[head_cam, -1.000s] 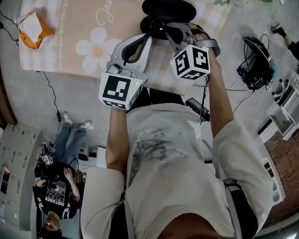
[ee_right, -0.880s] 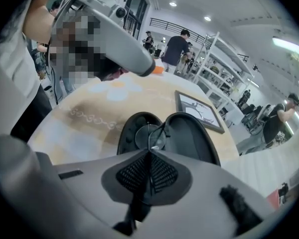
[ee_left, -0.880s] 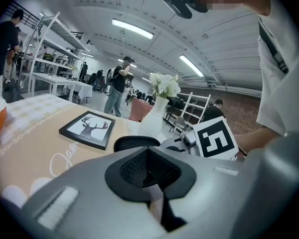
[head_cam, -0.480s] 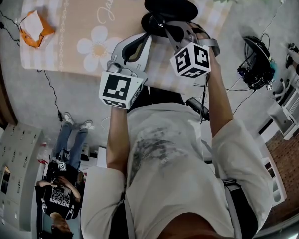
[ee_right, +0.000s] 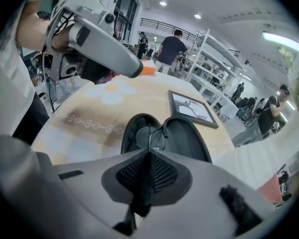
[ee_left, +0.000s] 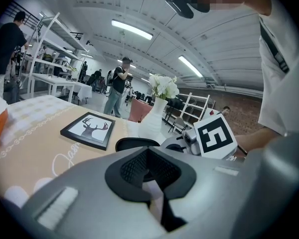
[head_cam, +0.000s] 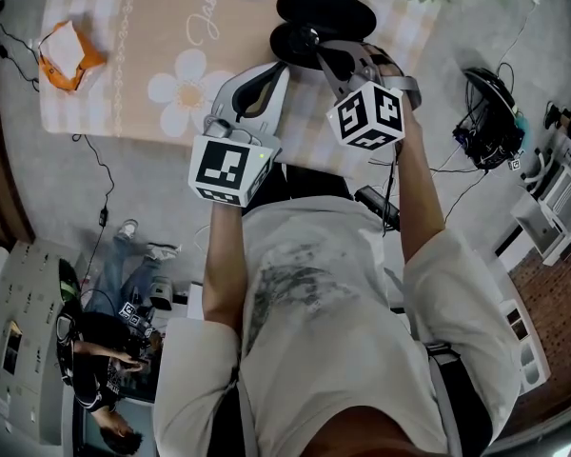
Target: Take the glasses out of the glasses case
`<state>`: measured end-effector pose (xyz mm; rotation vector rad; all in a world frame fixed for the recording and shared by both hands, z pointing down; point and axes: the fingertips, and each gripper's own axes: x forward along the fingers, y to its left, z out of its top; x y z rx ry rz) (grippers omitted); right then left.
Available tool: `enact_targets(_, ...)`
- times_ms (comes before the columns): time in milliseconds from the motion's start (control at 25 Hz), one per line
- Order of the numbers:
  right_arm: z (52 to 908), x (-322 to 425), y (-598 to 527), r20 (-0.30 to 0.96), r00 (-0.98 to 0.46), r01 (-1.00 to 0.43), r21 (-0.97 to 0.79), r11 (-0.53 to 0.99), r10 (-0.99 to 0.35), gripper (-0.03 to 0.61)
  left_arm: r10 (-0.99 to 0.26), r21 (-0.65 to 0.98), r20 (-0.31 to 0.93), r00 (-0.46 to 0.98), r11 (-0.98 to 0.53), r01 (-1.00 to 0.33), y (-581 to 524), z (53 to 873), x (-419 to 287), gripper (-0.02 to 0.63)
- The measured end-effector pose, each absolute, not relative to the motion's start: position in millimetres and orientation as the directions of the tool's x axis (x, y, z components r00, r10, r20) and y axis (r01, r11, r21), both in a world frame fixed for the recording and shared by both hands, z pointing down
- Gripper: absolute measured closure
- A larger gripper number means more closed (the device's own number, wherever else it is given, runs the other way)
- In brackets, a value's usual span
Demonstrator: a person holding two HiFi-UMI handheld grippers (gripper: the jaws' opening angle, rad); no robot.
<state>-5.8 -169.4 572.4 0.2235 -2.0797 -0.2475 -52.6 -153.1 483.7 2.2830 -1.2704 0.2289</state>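
The black glasses case (head_cam: 328, 8) lies open on the peach flowered cloth (head_cam: 133, 84), its lid folded back. In the right gripper view the glasses (ee_right: 139, 137) sit in the case's (ee_right: 187, 138) lower half, lenses showing. My right gripper (ee_right: 149, 152) points steeply down into it, shut on the thin frame between the lenses. In the head view it (head_cam: 310, 46) reaches over the case's near half. My left gripper (head_cam: 282, 67) is just left of the case's near edge, shut with nothing seen in it. Its tips (ee_left: 148, 153) stand in front of the case (ee_left: 132, 143).
A framed deer picture (ee_left: 87, 130) lies at the table's far side, and a white vase (ee_left: 154, 121) of flowers stands beside it. An orange and white packet (head_cam: 67, 50) lies at the cloth's left end. The table's near edge is close to my body. People stand around the room.
Both grippers stay where they were at the case. A person on the floor at the lower left has shifted place.
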Motion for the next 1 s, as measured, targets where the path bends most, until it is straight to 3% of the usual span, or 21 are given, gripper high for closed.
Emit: enact_targets(1000,542.2,-0.2,-167.9,0.804,-0.476,-0.115,0.346,0.931,-0.357,0.56,-0.727,0.347,0.356,0.587,-0.48,-0.806,-143.7,471.9,-50.6,0.606)
